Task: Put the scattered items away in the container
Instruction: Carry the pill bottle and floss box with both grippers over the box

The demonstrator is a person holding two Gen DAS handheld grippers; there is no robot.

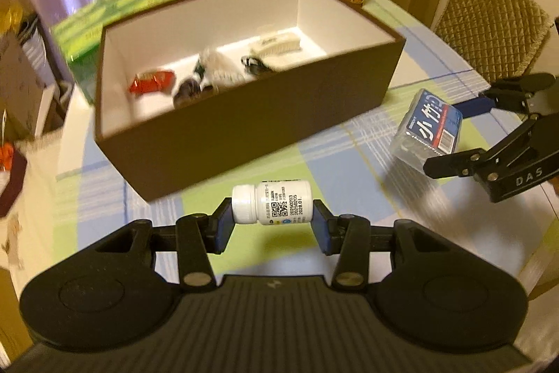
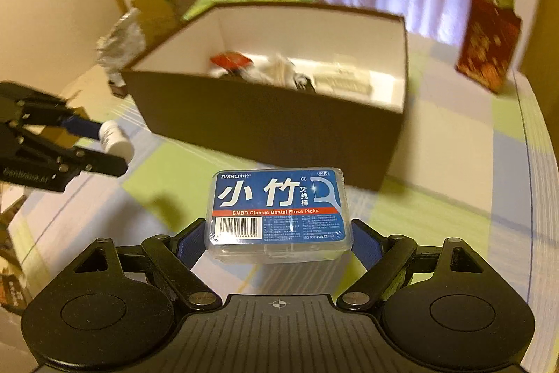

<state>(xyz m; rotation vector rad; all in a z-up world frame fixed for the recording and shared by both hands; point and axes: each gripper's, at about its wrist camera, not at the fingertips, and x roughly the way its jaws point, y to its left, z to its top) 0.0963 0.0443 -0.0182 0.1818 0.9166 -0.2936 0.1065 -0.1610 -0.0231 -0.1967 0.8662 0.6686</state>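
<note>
The left tool (image 1: 271,226) is clamped on a small white bottle (image 1: 271,202), which lies sideways between its pads, above the desk (image 1: 349,170) and just in front of the brown box (image 1: 244,128). The right tool (image 2: 279,243) is clamped on a clear floss box (image 2: 277,212) (blue label facing up), also raised before the brown box. Several small items already lie inside that box, among them a red packet (image 1: 152,81).

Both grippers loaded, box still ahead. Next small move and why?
Probably carry the left gripper forward and up over the brown box's near wall, then release. Its fingers clamp the white pill bottle end to end, just short of that wall. The right gripper holds the floss pick box farther back, so it can follow.
</note>
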